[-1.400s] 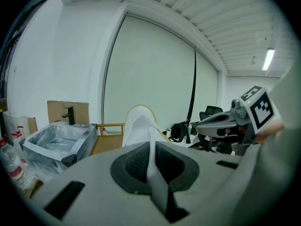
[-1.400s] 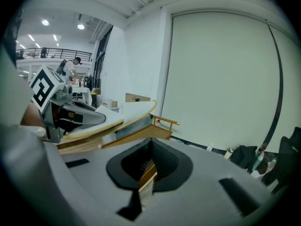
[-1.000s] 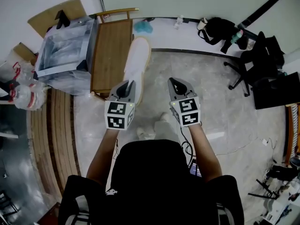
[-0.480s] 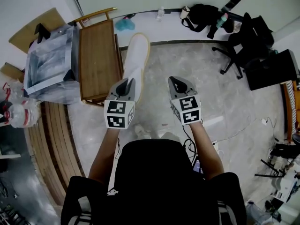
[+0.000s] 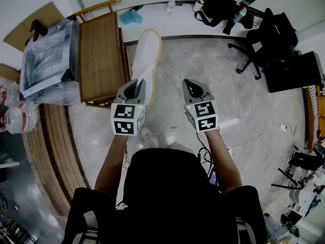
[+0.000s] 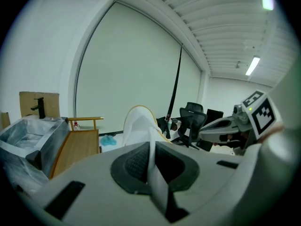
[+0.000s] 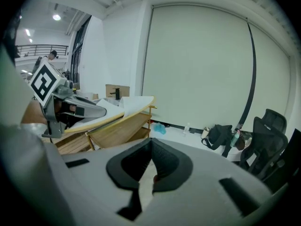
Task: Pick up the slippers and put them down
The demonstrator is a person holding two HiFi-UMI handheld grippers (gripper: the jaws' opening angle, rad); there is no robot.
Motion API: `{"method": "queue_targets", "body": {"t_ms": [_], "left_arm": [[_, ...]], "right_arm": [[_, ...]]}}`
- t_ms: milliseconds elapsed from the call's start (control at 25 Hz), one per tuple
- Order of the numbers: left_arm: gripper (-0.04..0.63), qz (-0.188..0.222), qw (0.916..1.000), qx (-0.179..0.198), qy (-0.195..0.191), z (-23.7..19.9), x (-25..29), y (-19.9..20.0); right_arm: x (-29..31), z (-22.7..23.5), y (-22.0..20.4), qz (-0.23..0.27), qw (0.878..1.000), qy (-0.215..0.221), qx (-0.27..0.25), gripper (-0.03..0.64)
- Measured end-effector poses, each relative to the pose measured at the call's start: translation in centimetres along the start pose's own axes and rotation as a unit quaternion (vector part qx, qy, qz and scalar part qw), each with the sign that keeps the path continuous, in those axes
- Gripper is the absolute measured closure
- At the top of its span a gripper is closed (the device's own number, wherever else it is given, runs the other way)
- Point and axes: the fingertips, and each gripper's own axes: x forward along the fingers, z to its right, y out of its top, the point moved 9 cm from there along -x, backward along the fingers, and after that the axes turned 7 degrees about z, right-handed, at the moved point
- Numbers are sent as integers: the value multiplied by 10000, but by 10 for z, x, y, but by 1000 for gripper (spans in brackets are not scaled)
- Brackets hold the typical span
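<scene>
1. Left gripper: left of centre in the head view, with its marker cube towards the bottom of the frame. The jaws are nearly together and clamp a thin white edge of the white fabric slipper with a tan sole rim. The left gripper view shows this white edge pinched between the two dark pads.

2. Slipper position: in the head view the slipper extends from the left jaws towards the upper centre of the frame. It is off the grey marbled floor, and its rounded end points at the far wall. In the right gripper view it appears side-on at the upper left, tan sole underneath, sloping upward away from the left gripper.

3. Right gripper: right of centre in the head view, level with the left gripper and well apart from the slipper. Its jaw tips meet. The right gripper view shows no object gripped, only a pale gap below the tips.

4. Surroundings: a brown wooden table with a raised rail is just left of the slipper in the head view. A black swivel office chair is at the upper right. A black bag lies by the wall at the top.
</scene>
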Motion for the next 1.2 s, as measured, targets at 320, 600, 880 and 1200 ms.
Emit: {"method": "queue_targets", "body": {"t_ms": [320,600,880,1200], "left_arm": [[575,-148,9998,8,-118,41,12,-13],[575,-277,9990,106,-331,86,24,-22],[575,-345,9975,217,-579,135,35,-29],[575,-454,9947,349,-859,196,42,-42]], "right_arm": [[-28,22,-23,-61,9999,-47,125,632],[-65,48,-48,-124,9992,-246,290,632],[-108,72,-74,-175,9978,-472,433,632],[-160,97,-105,-192,9952,-723,636,632]]}}
